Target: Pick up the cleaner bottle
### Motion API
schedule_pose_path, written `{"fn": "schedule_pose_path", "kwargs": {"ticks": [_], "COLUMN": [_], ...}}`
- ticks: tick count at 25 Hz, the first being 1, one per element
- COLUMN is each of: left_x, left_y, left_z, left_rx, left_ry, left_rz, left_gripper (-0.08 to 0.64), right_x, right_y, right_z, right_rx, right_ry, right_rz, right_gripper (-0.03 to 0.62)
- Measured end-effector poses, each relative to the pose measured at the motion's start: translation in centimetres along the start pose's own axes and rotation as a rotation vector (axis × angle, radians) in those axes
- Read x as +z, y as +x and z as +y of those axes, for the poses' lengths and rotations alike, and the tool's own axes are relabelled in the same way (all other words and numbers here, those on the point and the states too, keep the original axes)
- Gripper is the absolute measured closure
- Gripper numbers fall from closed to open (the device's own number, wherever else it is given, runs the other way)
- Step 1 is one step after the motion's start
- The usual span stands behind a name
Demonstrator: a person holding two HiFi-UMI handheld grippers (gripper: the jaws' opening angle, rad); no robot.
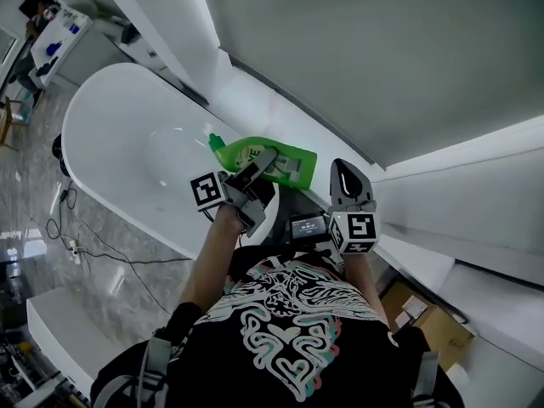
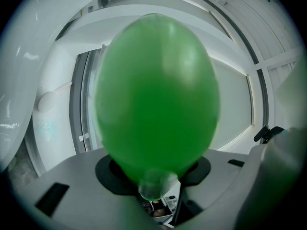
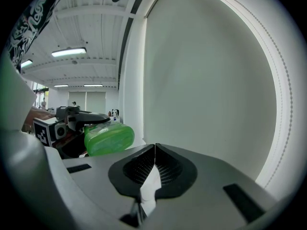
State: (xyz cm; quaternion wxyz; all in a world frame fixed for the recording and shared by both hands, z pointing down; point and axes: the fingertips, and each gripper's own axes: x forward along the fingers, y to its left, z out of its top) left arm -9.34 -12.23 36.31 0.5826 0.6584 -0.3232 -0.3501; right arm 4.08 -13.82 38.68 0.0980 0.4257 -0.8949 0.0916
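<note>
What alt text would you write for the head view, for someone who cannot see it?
Seen from above, the left gripper clamps a green cleaner bottle, held sideways by the end of a white bathtub. The right gripper, jaws together and empty, hangs beside it.

The cleaner bottle [image 1: 246, 153] is lying between the left gripper's [image 1: 270, 167] jaws, above the bathtub's [image 1: 119, 134] near end. The right gripper [image 1: 344, 172] is sitting apart at its three o'clock.

Bright even white light, fisheye-warped dark corners, soft-focus close-up cleaner bottle [image 2: 156, 99].
</note>
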Motion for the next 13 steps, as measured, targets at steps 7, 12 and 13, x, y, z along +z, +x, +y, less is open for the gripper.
{"fn": "schedule_pose_path", "kwargs": {"ticks": [7,12,13], "left_x": [-0.3,-0.4,-0.4], "left_y": [0.1,0.2,0.2], "left_z": [-0.3,-0.9,-1.0], "left_rx": [0.009,-0.003,-0.005], "left_ry": [0.019,0.023,0.022], "left_rz": [0.016,0.033,0.036], "left_gripper": [0.365,0.365,0.365], "right_x": [0.2,0.4,0.4], "right_y": [-1.0,-1.0,-1.0], "right_z": [-0.3,0.1,0.2], "right_rx": [-0.018,-0.022,-0.022], "right_ry": [0.010,0.013,0.013], "right_rz": [-0.009,-0.008,-0.007], "right_gripper": [0.564,0.563,0.563]}}
